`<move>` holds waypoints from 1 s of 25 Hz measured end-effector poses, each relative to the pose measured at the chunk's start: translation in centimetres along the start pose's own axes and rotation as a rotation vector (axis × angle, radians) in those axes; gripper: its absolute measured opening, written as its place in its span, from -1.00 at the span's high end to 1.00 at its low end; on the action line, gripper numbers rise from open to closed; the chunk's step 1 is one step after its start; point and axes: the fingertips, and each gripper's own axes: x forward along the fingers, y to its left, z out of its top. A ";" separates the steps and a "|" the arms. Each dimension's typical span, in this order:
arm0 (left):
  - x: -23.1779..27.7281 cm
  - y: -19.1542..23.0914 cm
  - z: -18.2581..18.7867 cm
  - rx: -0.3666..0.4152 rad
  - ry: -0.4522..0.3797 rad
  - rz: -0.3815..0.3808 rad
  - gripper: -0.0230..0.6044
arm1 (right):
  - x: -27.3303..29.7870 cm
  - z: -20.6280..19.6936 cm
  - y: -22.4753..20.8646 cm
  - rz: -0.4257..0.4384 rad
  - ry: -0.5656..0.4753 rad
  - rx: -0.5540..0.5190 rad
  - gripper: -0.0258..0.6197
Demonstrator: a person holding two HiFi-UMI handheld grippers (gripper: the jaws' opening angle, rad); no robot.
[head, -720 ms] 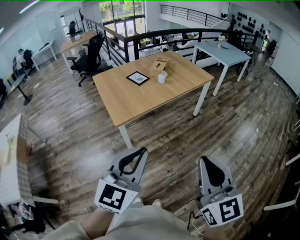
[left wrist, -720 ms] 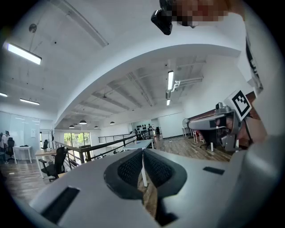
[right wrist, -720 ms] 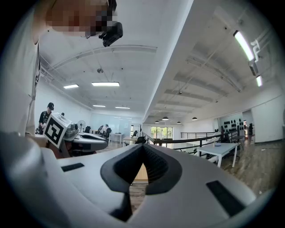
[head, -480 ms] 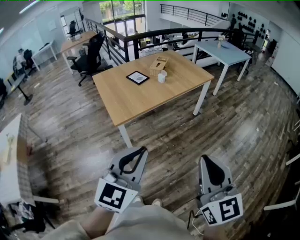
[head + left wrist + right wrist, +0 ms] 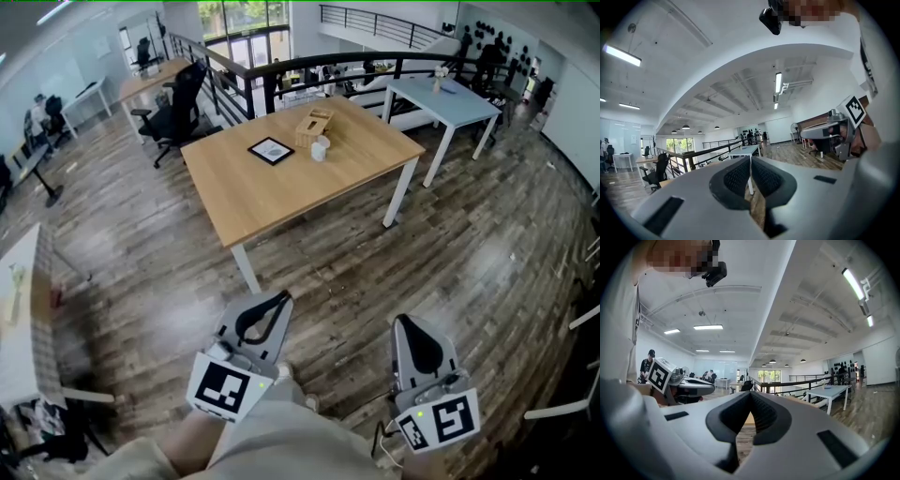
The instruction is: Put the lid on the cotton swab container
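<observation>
Both tongs are fully shut and empty. The left gripper has its ribbed pads meeting at the tips with nothing between them, and the right gripper is the same, closed tip to tip. The two sit at the bottom of the frame, side by side but apart, over plank floor, touching nothing. The cotton swab container, small and white, stands far off in the upper middle on the wooden table, just beside a wooden box and near a black-framed square. That makes three things on that top. Whether the lid is on is too small to tell. Open floor runs from the table's near edge to the grippers. One pale table stands upper right and one black chair upper left
</observation>
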 end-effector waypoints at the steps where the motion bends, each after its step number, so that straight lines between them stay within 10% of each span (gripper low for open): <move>1: 0.1 0.0 -0.1 0.003 0.002 0.002 0.83 | 0.0 -0.2 0.0 0.004 0.004 0.001 0.84; 25: 15.3 9.2 -1.9 0.011 0.032 -0.050 0.83 | 15.2 -2.3 -8.9 -0.007 0.085 -0.027 0.84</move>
